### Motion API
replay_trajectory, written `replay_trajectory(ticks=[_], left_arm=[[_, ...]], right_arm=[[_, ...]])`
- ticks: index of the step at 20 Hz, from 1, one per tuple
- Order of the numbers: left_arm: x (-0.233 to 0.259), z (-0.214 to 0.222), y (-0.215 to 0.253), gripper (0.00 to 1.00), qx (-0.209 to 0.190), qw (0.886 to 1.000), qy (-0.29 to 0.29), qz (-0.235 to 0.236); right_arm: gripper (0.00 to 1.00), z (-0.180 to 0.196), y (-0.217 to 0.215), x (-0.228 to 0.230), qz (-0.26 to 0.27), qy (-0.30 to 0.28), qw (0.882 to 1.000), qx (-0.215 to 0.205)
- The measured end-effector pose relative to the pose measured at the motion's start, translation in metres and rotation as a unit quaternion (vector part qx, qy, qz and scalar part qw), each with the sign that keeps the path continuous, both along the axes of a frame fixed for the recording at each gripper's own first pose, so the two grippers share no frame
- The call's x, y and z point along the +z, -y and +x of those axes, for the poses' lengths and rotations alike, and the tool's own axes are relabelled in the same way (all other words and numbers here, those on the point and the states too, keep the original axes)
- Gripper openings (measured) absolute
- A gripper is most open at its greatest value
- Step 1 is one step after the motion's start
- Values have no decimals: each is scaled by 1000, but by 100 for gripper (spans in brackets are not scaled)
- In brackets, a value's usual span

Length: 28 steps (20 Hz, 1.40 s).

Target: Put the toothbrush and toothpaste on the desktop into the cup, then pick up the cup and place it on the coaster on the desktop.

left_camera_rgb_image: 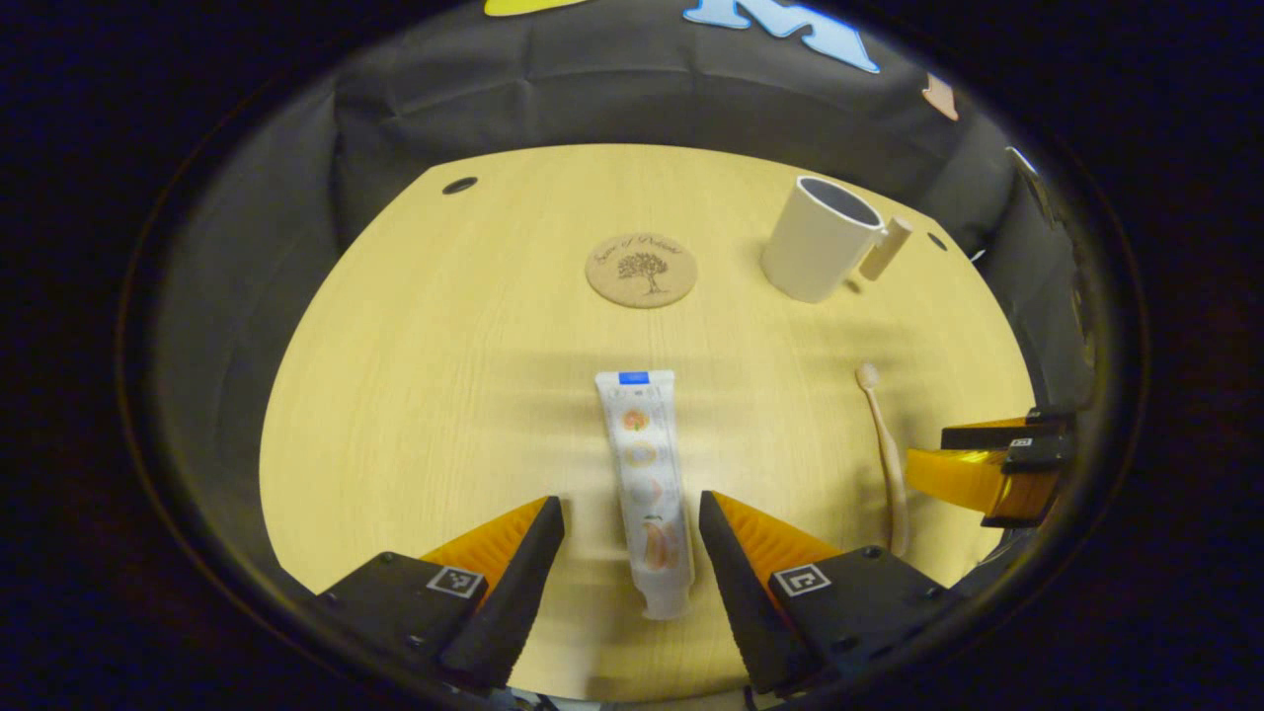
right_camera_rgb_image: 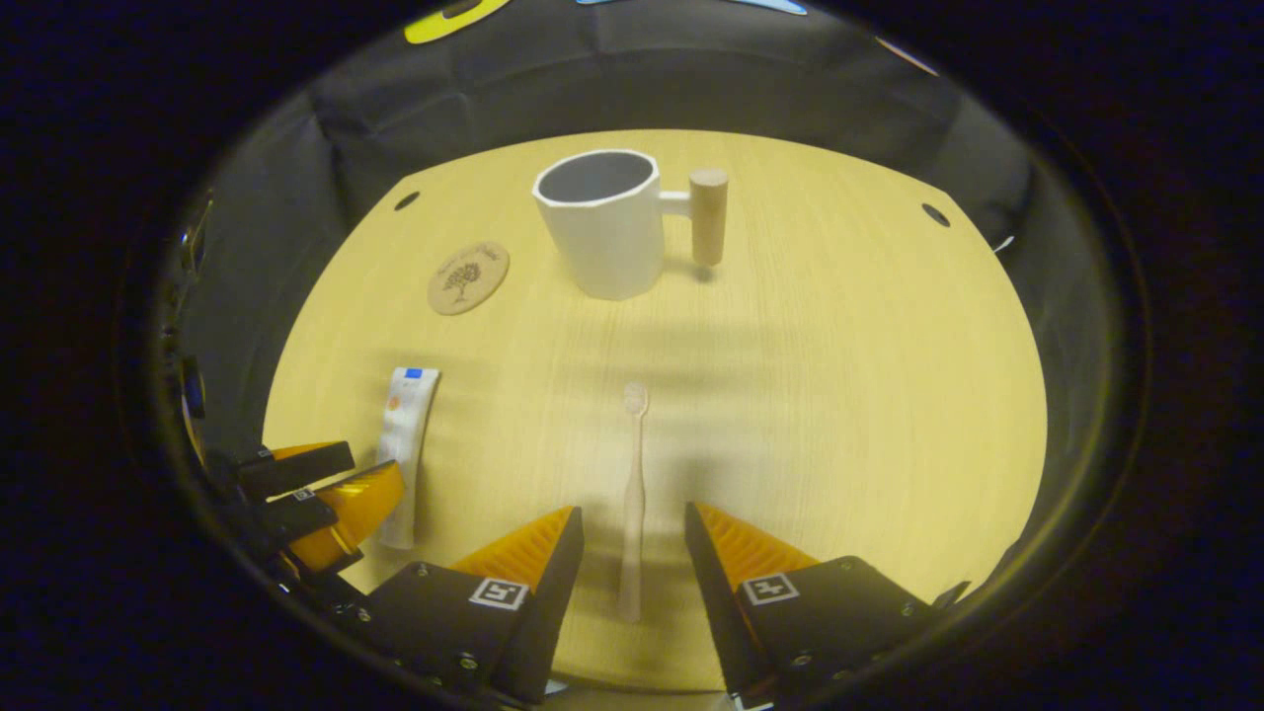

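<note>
2 claws work in parallel: the left claw [left_camera_rgb_image: 632,548] straddles the toothpaste [left_camera_rgb_image: 647,484] lying flat on the surface [left_camera_rgb_image: 444,395], and the right claw [right_camera_rgb_image: 632,553] straddles the toothbrush [right_camera_rgb_image: 632,494], each spread wide and gripping nothing. That alignment suits closing across each item, though how low they sit is hard to judge. Farther back, the cup [right_camera_rgb_image: 604,232] stands upright, well apart from the coaster [right_camera_rgb_image: 468,277].

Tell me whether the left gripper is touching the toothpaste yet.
Apart. In the left gripper view, the left gripper is open around the toothpaste, with bare desktop visible between the tube and each finger.
</note>
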<state>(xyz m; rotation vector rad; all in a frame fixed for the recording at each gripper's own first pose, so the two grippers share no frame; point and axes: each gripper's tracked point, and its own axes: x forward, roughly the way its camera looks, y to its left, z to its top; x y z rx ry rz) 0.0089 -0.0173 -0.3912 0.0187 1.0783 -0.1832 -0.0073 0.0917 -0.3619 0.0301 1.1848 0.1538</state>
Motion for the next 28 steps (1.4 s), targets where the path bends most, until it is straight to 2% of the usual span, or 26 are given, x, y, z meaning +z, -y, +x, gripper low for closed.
replay_trajectory(ticks=[1,7,12,14,15,16,17,19,20,21,22,23,24,25,26,27,28], left_arm=[[-2,0,-2,93,1,1000,-6,1],[-23,3,-4,89,0,998,-49,27],[-22,9,3,92,-15,998,-48,33],[-22,14,3,89,-5,999,-34,33],[-23,16,4,82,1,999,-30,33],[-22,18,4,81,2,999,-25,34],[-21,20,4,78,3,999,-21,33],[-21,20,6,61,-5,999,-26,33],[-20,21,9,61,-13,999,-26,28],[-23,22,9,53,-11,999,-27,33],[-21,23,10,46,-11,999,-23,35],[-23,21,10,38,-10,999,-28,36],[-22,23,11,40,-10,999,-22,36],[-21,22,11,34,-10,999,-25,37],[-20,26,10,33,-8,999,-17,37],[-22,23,11,24,-7,999,-23,37],[-19,25,10,24,-9,999,-18,38]], right_arm=[[63,1,0,-5,-6,-8,1000,-1],[62,-1,1,-29,-35,-49,998,1],[60,2,4,-34,-54,-59,997,3],[60,3,4,-34,-53,-70,996,-8],[61,4,4,-34,-52,-75,996,-16],[60,6,7,-28,-58,-72,995,-28],[37,5,6,-32,-57,-75,995,-38],[36,3,6,-34,-59,-79,995,-30],[32,2,5,-34,-59,-80,995,-28],[32,7,7,-34,-61,-71,995,-36],[7,3,7,-33,-60,-76,995,-41],[7,3,8,-34,-59,-76,995,-33],[7,3,7,-34,-59,-76,995,-32],[7,3,8,-34,-58,-77,995,-33],[7,3,7,-32,-55,-71,995,-38],[2,1,8,-23,-54,-75,995,-36],[2,4,8,-34,-53,-73,995,-33]])
